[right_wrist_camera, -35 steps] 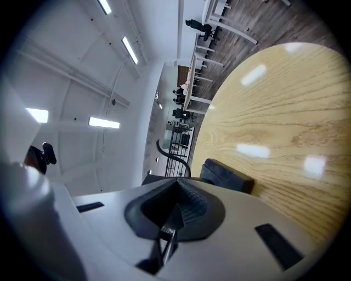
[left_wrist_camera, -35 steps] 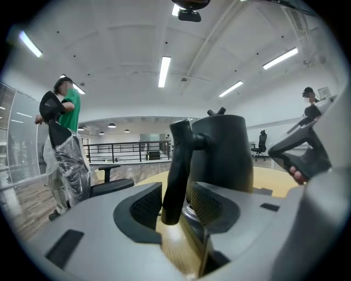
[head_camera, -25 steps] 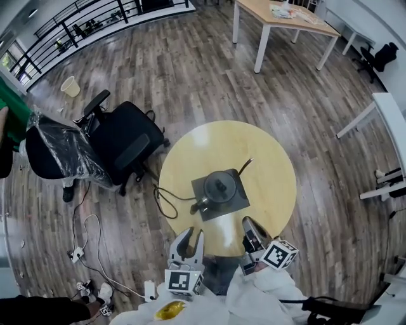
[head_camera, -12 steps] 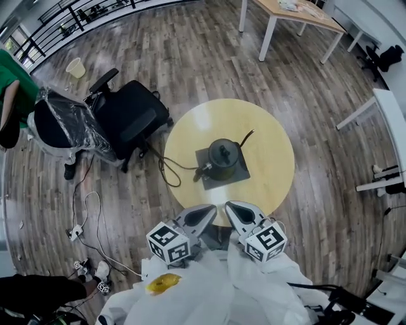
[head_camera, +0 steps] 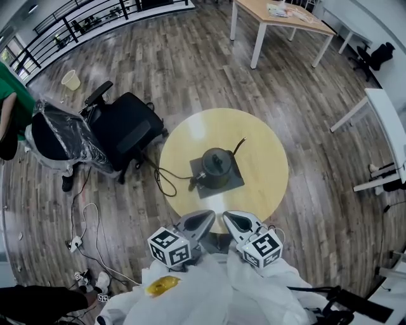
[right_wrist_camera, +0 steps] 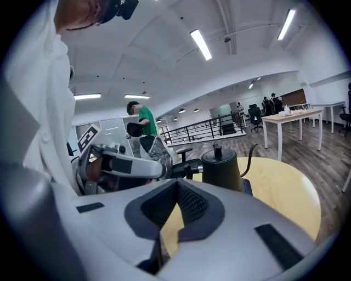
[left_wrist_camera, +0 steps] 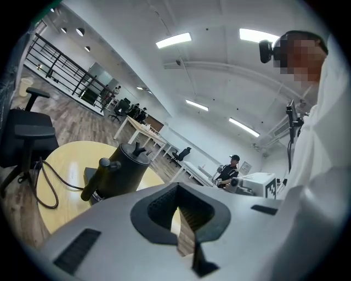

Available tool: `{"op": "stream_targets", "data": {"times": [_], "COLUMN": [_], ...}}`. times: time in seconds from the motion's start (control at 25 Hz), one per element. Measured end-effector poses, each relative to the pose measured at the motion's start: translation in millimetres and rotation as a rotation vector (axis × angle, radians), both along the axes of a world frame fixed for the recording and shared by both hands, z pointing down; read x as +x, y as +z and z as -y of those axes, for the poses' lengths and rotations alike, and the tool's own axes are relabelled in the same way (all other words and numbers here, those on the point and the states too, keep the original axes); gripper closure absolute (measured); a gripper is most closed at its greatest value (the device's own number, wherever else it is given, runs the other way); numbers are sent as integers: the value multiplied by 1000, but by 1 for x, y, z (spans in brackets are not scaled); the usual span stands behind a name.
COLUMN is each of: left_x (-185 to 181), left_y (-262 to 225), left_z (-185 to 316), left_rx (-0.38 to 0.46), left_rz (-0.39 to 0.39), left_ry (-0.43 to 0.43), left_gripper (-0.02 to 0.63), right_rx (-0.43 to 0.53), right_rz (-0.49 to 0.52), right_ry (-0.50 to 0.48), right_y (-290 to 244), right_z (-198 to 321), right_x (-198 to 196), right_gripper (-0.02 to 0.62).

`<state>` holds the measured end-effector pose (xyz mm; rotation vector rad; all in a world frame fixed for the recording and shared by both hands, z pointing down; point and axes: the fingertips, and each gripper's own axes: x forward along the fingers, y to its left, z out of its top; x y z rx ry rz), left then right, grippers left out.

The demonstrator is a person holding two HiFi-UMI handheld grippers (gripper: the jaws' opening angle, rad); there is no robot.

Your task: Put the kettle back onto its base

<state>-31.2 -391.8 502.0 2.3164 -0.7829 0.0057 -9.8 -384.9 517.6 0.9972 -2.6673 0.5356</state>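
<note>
A black gooseneck kettle (head_camera: 217, 166) stands upright on its dark square base (head_camera: 235, 185) in the middle of the round yellow table (head_camera: 263, 152). The left gripper view shows the kettle (left_wrist_camera: 123, 173) ahead to the left, and the right gripper view shows the kettle (right_wrist_camera: 220, 167) ahead to the right. My left gripper (head_camera: 204, 218) and my right gripper (head_camera: 231, 219) hover side by side at the table's near edge, close to my body and well short of the kettle. Both are shut with nothing between the jaws (left_wrist_camera: 177, 187) (right_wrist_camera: 176, 182).
A black cable (head_camera: 166, 184) runs from the base over the table's left edge to the floor. A black office chair (head_camera: 124, 130) and a plastic-wrapped chair (head_camera: 60, 136) stand to the left. A wooden-topped desk (head_camera: 279, 16) is far behind, and a bin (head_camera: 70, 83) sits at the far left.
The left jaws, open a second ago, have closed. Both grippers rolled and rose at the table's near edge, then held still. The kettle has stayed on its base.
</note>
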Motion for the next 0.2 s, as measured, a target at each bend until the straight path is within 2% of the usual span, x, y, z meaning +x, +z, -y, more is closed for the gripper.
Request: {"op": "stream_targets", "data": {"times": [0.2], "left_x": [7], "left_y": [0], "left_z": [2], "left_rx": [9], "left_rz": [4], "left_ry": [7], "left_gripper": [607], "right_rx": [-1], "right_rz": [5], "right_ry": [16], "right_y": [1], "right_z": [3], "right_x": [7], "right_gripper": [586]}}
